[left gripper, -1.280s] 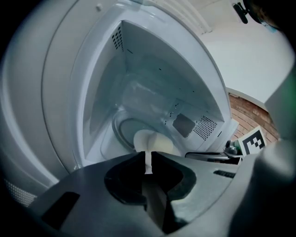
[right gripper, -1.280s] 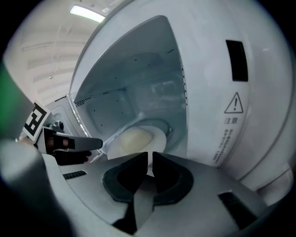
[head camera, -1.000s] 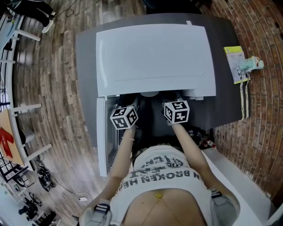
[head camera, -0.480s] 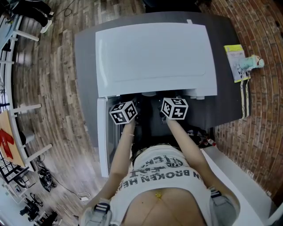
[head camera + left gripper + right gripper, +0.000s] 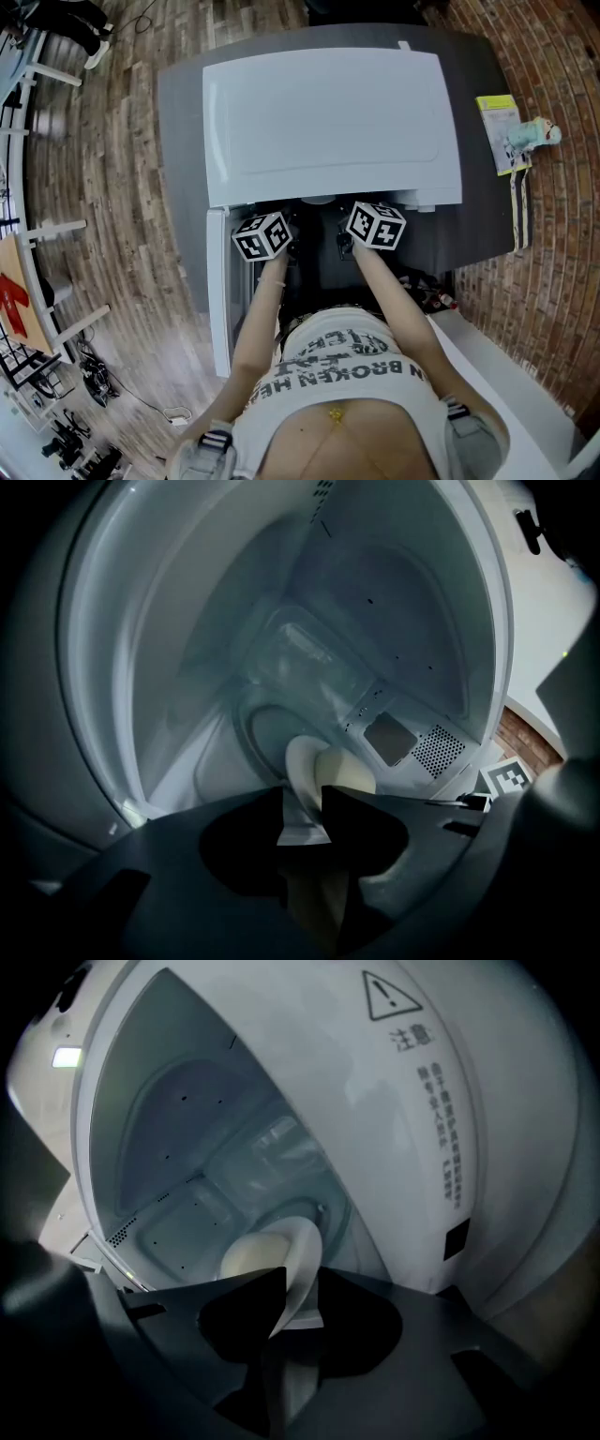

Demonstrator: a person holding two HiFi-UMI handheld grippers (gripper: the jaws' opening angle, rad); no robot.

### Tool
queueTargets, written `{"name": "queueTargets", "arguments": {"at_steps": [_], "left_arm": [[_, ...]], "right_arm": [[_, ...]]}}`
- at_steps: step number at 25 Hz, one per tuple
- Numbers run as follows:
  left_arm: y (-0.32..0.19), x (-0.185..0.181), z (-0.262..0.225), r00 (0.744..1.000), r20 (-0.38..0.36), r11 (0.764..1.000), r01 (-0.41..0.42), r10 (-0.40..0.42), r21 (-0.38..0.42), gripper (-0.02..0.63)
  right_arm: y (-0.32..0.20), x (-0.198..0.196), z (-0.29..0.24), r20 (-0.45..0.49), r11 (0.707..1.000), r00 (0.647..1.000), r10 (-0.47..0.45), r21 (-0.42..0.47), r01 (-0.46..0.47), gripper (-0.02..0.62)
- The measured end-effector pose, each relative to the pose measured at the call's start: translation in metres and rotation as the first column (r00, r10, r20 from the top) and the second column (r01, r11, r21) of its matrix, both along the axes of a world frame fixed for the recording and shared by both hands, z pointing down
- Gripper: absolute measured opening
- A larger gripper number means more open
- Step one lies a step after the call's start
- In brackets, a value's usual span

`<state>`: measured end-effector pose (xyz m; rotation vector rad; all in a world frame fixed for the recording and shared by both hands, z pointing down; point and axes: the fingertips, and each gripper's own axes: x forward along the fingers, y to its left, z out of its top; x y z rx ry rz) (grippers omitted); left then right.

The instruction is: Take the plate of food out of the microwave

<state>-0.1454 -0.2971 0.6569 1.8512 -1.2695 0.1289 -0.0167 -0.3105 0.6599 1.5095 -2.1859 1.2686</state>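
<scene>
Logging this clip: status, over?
Left gripper just opened, right gripper just closing, plate rim between each's jaws. Plate with food inside microwave. Nothing blocking.

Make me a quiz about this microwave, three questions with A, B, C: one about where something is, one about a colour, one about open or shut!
1. Where is the plate?
A. Inside the microwave
B. On the floor
C. On a chair
2. What colour is the microwave's top?
A. Red
B. White
C. Green
3. How is its door?
A. Shut
B. Taken off
C. Swung open
Answers: 1 A, both gripper views show it inside the oven; 2 B, the head view shows a white top; 3 C, the door juts out toward the person.
</scene>
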Motion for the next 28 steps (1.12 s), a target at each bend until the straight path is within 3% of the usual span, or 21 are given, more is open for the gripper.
{"name": "queueTargets", "arguments": {"at_steps": [11, 28], "left_arm": [[0.002, -0.001, -0.002, 0.996, -0.075, 0.998, 0.056, -0.057, -0.018, 0.084], [0.018, 0.002, -0.006, 0.996, -0.052, 0.997, 0.071, -0.072, -0.017, 0.084]], "right_arm": [[0.001, -0.002, -0.001, 0.047, 1.000, 0.999, 0.000, -0.022, 0.001, 0.089], [0.012, 0.001, -0.008, 0.043, 0.999, 0.998, -0.035, -0.017, 0.035, 0.084]]}}
